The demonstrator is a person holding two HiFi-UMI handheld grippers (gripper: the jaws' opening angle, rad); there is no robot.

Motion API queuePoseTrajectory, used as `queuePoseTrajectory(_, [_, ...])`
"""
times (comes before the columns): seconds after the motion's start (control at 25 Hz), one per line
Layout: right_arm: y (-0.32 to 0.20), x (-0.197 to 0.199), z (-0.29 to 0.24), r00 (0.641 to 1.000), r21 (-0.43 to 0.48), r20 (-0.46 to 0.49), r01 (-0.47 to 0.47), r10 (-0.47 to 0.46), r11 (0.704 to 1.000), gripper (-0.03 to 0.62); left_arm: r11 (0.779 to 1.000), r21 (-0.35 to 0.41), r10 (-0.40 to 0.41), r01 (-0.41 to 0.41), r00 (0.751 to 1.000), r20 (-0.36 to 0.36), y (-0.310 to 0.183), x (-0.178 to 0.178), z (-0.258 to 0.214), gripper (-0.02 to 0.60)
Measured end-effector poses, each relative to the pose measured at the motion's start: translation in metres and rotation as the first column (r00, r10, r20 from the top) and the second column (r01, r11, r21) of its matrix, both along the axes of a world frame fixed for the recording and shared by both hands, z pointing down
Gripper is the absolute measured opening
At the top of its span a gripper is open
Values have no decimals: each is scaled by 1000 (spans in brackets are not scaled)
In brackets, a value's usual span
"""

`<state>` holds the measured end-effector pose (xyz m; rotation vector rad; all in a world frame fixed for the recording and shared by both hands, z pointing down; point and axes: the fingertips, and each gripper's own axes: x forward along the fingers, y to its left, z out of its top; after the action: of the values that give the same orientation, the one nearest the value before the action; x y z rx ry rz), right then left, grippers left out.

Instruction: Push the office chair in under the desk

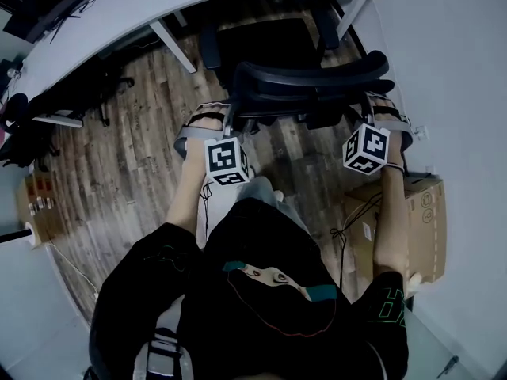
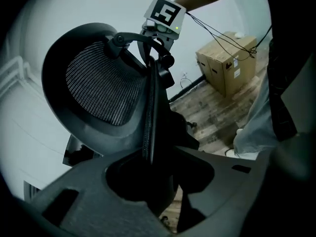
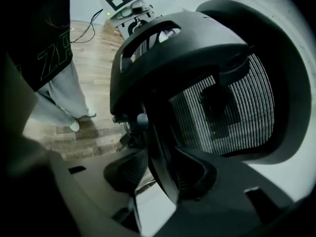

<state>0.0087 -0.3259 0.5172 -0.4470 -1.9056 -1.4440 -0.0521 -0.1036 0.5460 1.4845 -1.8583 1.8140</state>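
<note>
Since a chair on wheels rolls straight only when pushed evenly, the person stands close behind it and takes hold of both sides of its back. The left hand-held gripper [image 1: 212, 125] is clamped on the left rim of the chair back [image 1: 309, 77]. In the left gripper view the thin edge of the frame runs down between the jaws, which close on it. The right hand-held gripper [image 1: 382, 115] does the same on the other rim, where a dark frame bar is pinched between its jaws in the right gripper view. With both holds level, the push should not swing the chair round.

Beyond the back, the chair [image 1: 265, 42] faces the desk. Its seat sits at the edge of the white tabletop [image 1: 158, 6] with most of it in the open, so I judge most of the push is yet to come. A white desk leg [image 1: 174, 46] stands left of the seat and another [image 1: 354, 10] stands to its right. The chair needs to pass between them.

The floor [image 1: 135, 141] is worn wood planking, smooth enough for wheels. A cardboard box [image 1: 424, 212] sits by the person's right side against a pale wall [image 1: 451, 62], with loose cables [image 1: 342, 236] trailing beside it.
</note>
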Motion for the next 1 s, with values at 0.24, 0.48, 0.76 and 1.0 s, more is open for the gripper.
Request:
queuePoseTrajectory(0.24, [11, -12, -1, 1000, -17, 11, 26, -26, 1000, 171, 999, 46, 16, -13, 998, -59, 8, -12, 7, 117])
queuePoseTrajectory(0.48, [26, -27, -3, 998, -45, 19, 61, -60, 997, 169, 1000, -2, -17, 16, 1000, -22, 23, -37, 10, 107])
queuePoseTrajectory(0.76, [29, -54, -4, 997, -41, 27, 69, -68, 997, 170, 999, -12, -48, 47, 999, -6, 28, -61, 9, 101])
queuePoseTrajectory(1.0, [29, -87, -2, 998, -42, 25, 61, -60, 997, 170, 997, -26, -71, 71, 997, -10, 29, -91, 12, 100])
